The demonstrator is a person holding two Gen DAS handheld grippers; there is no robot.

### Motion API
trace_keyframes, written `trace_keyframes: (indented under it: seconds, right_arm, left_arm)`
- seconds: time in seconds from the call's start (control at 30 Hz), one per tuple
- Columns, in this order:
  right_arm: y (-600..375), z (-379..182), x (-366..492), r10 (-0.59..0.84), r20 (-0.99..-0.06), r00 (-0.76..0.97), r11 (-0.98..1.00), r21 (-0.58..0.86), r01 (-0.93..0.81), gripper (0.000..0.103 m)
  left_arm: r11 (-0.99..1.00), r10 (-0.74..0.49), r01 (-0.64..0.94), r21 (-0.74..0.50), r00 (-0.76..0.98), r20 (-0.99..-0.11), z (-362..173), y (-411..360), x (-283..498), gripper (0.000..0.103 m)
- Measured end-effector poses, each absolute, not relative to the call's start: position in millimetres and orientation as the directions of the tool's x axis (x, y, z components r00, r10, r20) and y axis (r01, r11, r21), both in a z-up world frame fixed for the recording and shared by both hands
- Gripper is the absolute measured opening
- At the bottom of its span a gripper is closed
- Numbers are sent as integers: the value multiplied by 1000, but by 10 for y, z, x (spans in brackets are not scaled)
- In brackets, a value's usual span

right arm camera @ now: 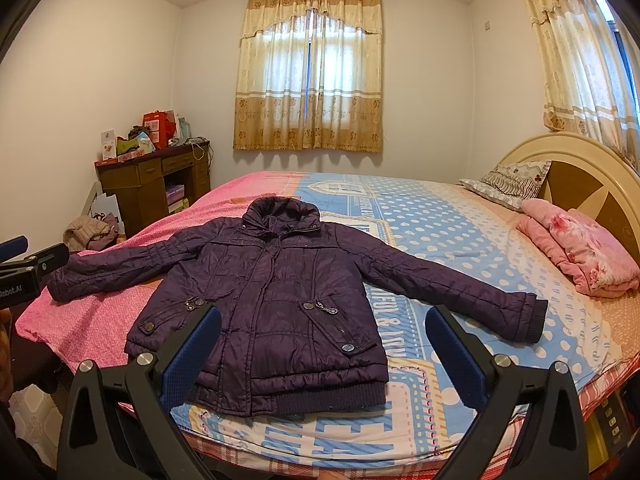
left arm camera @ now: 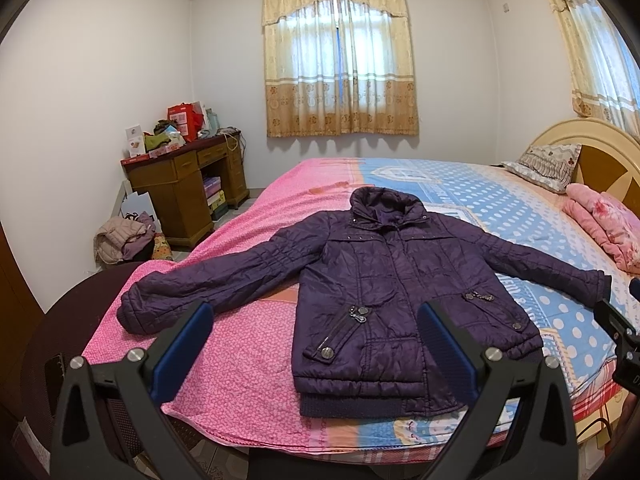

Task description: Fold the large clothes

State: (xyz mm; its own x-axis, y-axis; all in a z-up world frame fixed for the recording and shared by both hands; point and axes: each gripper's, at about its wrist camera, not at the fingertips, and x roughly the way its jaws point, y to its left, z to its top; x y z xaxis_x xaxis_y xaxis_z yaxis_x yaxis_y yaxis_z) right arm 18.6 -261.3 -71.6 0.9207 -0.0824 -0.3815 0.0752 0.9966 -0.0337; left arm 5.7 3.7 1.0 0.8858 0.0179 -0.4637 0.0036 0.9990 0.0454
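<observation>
A dark purple padded jacket (left arm camera: 384, 280) lies flat and face up on the bed, both sleeves spread wide, collar away from me and ribbed hem at the near edge. The right wrist view shows the same jacket (right arm camera: 272, 300). My left gripper (left arm camera: 316, 344) hovers open above the near edge, in front of the jacket's lower left part, with nothing between its blue pads. My right gripper (right arm camera: 324, 352) is also open and empty, held before the hem and right pocket. Each gripper shows at the margin of the other's view.
The bed (left arm camera: 248, 368) has a pink and blue dotted cover. A folded pink blanket (right arm camera: 576, 256) and a pillow (right arm camera: 508, 182) lie by the headboard. A wooden desk (left arm camera: 184, 184) with clutter stands at the far left, a clothes pile (left arm camera: 120, 240) beside it.
</observation>
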Motion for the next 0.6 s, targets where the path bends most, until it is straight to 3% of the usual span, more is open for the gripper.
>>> trace_keyframes:
  seconds: [0.6]
  right_arm:
    - [-2617, -757, 220, -70, -393, 917, 998, -30, 63, 102]
  left_arm:
    - [999, 17, 6, 47, 883, -469, -9, 54, 68, 103]
